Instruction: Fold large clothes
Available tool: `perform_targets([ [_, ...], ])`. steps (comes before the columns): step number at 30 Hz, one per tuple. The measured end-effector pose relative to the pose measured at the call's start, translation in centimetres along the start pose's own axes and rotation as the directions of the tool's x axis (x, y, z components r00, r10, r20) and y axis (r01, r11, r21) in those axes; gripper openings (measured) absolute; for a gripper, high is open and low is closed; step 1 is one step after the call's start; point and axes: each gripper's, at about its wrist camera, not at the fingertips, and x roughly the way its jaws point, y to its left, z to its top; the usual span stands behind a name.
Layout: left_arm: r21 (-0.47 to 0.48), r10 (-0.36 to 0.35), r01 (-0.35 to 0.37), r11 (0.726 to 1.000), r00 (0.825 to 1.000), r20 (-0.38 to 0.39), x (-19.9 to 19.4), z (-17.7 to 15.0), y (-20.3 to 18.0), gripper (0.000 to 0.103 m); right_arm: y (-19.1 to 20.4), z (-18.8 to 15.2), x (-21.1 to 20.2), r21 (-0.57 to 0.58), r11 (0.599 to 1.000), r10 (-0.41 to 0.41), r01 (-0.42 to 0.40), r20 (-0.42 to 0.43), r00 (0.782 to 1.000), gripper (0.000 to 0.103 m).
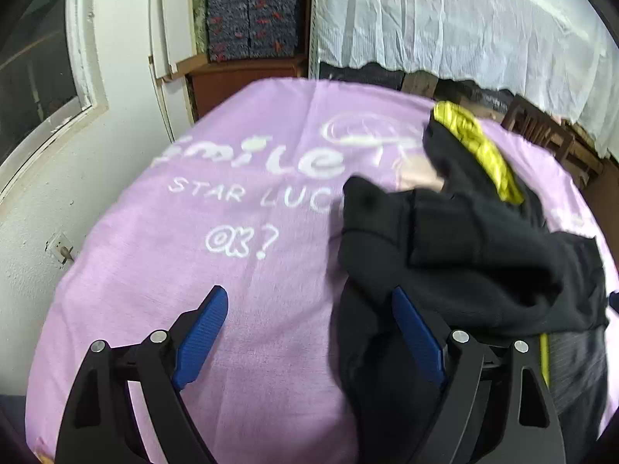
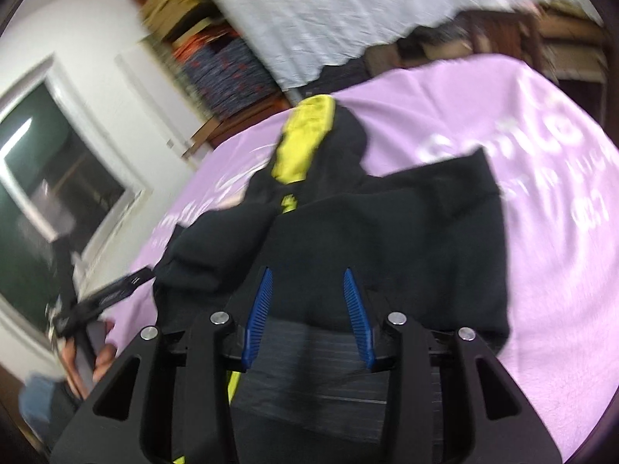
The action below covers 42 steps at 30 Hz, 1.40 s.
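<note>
A black hooded garment (image 1: 464, 255) with a yellow hood lining (image 1: 479, 147) lies crumpled on a lilac sheet (image 1: 193, 270) with white lettering. My left gripper (image 1: 309, 301) is open at the garment's left edge; its right finger (image 1: 418, 340) rests over black cloth, its left finger over bare sheet. In the right wrist view the garment (image 2: 387, 232) fills the middle, the yellow lining (image 2: 305, 135) at its far end. My right gripper (image 2: 307, 282) is open just above the garment's ribbed hem (image 2: 332, 367), with nothing between the pads.
A white wall with a window (image 1: 38, 77) is on the left. Shelves of stacked fabric (image 1: 251, 19) and a white hanging cloth (image 1: 464, 19) stand behind the bed. Wooden furniture (image 1: 553, 139) is at the far right. The left gripper's body and hand (image 2: 96, 309) show at left.
</note>
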Motion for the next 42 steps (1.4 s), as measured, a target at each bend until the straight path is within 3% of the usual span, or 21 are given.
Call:
perform_targets([
  [3, 0.019, -0.001, 0.002, 1.0, 0.998, -0.06, 1.6, -0.8, -0.3, 0.088, 2.5, -0.1, 0.0, -0.055, 0.998, -0.011, 0.011, 0.012, 1.0, 0.042],
  [6, -0.025, -0.048, 0.046, 0.999, 0.995, -0.088, 1.9, -0.9, 0.9, 0.089, 6.4, 0.3, 1.3, -0.125, 0.992, 0.004, -0.005, -0.01, 1.0, 0.043],
  [9, -0.032, -0.054, 0.051, 0.998, 0.994, -0.091, 1.9, -1.0, 1.1, 0.09, 11.5, 1.0, 4.2, -0.263, 0.964, -0.062, 0.049, -0.044, 0.997, 0.044],
  [14, -0.056, -0.064, 0.058, 0.997, 0.992, -0.107, 1.6, -0.9, 1.5, 0.09, 18.0, 1.5, 9.7, -0.462, 0.878, -0.175, 0.123, -0.071, 0.982, 0.046],
  [16, -0.07, -0.08, 0.072, 0.995, 0.99, -0.116, 1.7, -0.8, 1.9, 0.09, 19.6, 1.2, 11.8, -0.546, 0.819, -0.247, 0.177, -0.057, 0.967, 0.058],
  [20, -0.065, -0.062, 0.054, 0.996, 0.991, -0.122, 1.9, -0.6, 2.0, 0.09, 19.5, 0.3, 15.2, -0.643, 0.716, -0.368, 0.271, -0.019, 0.929, 0.06],
  [22, -0.057, -0.044, 0.037, 0.998, 0.992, -0.122, 2.0, -0.6, 1.7, 0.091, 18.3, 0.5, 16.1, -0.634, 0.72, -0.384, 0.282, -0.027, 0.923, 0.06],
  [23, -0.059, -0.041, 0.034, 0.998, 0.992, -0.12, 2.0, -0.6, 1.7, 0.092, 17.8, 0.7, 16.2, -0.615, 0.741, -0.372, 0.268, -0.044, 0.927, 0.06],
  [24, -0.055, -0.041, 0.035, 0.998, 0.992, -0.122, 2.1, -0.6, 1.6, 0.092, 17.6, 0.8, 16.2, -0.61, 0.745, -0.373, 0.272, -0.043, 0.927, 0.053],
  [25, -0.05, -0.036, 0.03, 0.998, 0.992, -0.123, 2.1, -0.6, 1.5, 0.093, 17.4, 0.8, 16.1, -0.605, 0.743, -0.382, 0.285, -0.033, 0.924, 0.035],
  [26, -0.05, -0.03, 0.024, 0.998, 0.992, -0.122, 2.1, -0.6, 1.5, 0.095, 17.3, 0.9, 15.9, -0.593, 0.751, -0.383, 0.291, -0.032, 0.923, 0.027],
  [27, -0.051, -0.028, 0.022, 0.998, 0.992, -0.122, 2.2, -0.6, 1.6, 0.096, 16.4, 1.6, 15.0, -0.528, 0.806, -0.345, 0.269, -0.05, 0.937, 0.017],
  [29, -0.053, -0.022, 0.016, 0.998, 0.992, -0.124, 2.2, -0.7, 1.8, 0.098, 14.4, 2.8, 13.0, -0.389, 0.894, -0.268, 0.223, -0.065, 0.961, 0.016],
  [30, -0.055, -0.02, 0.013, 0.998, 0.992, -0.125, 2.3, -0.7, 1.8, 0.099, 12.1, 3.6, 11.5, -0.261, 0.945, -0.22, 0.196, -0.067, 0.973, 0.015],
  [32, -0.055, -0.014, 0.007, 0.998, 0.992, -0.126, 2.3, -0.7, 1.8, 0.1, 7.4, 4.0, 9.1, -0.037, 0.984, -0.175, 0.173, -0.066, 0.982, 0.016],
  [33, -0.056, -0.012, 0.005, 0.998, 0.992, -0.126, 2.3, -0.7, 1.8, 0.1, 4.1, 3.7, 8.1, 0.095, 0.985, -0.139, 0.146, -0.077, 0.987, 0.02],
  [35, -0.057, -0.008, 0.001, 0.998, 0.992, -0.126, 2.3, -0.6, 1.8, 0.1, -0.4, 2.5, 6.9, 0.268, 0.961, -0.04, 0.064, -0.095, 0.995, 0.051],
  [36, -0.056, -0.007, 0.0, 0.998, 0.992, -0.126, 2.3, -0.6, 1.8, 0.1, -2.9, 1.6, 6.0, 0.359, 0.933, -0.005, 0.032, -0.076, 0.997, 0.077],
  [40, -0.05, -0.002, -0.004, 0.999, 0.993, -0.116, 2.3, -0.7, 1.8, 0.1, -6.0, 0.5, 4.8, 0.482, 0.873, 0.089, -0.078, 0.0, 0.996, 0.078],
  [42, -0.049, -0.001, -0.004, 0.999, 0.994, -0.112, 2.4, -0.8, 1.7, 0.1, -6.2, 0.4, 5.0, 0.498, 0.863, 0.1, -0.091, 0.01, 0.995, 0.078],
])
